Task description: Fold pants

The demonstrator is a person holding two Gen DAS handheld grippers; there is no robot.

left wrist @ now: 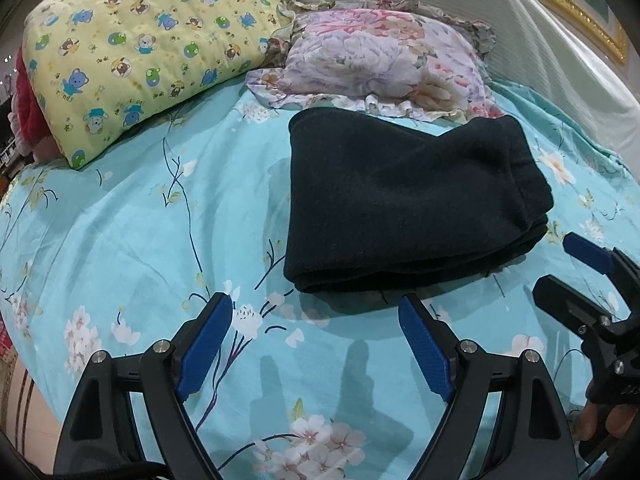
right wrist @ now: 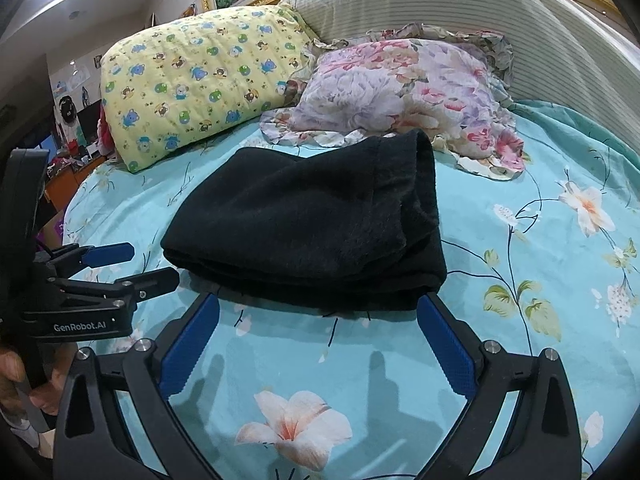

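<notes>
The black pants (left wrist: pixel 408 200) lie folded into a thick layered bundle on the turquoise floral bedsheet (left wrist: pixel 120 240), at twelve o'clock just beyond the right gripper (right wrist: pixel 318 306) and one o'clock from the left gripper (left wrist: pixel 316 308). Both stand wide, empty.

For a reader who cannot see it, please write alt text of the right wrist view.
Folded black pants lie on a turquoise floral bedsheet, just beyond the open, empty right tool. Behind them are a yellow cartoon-print pillow and a floral ruffled pillow; the left tool shows at the left edge.
</notes>
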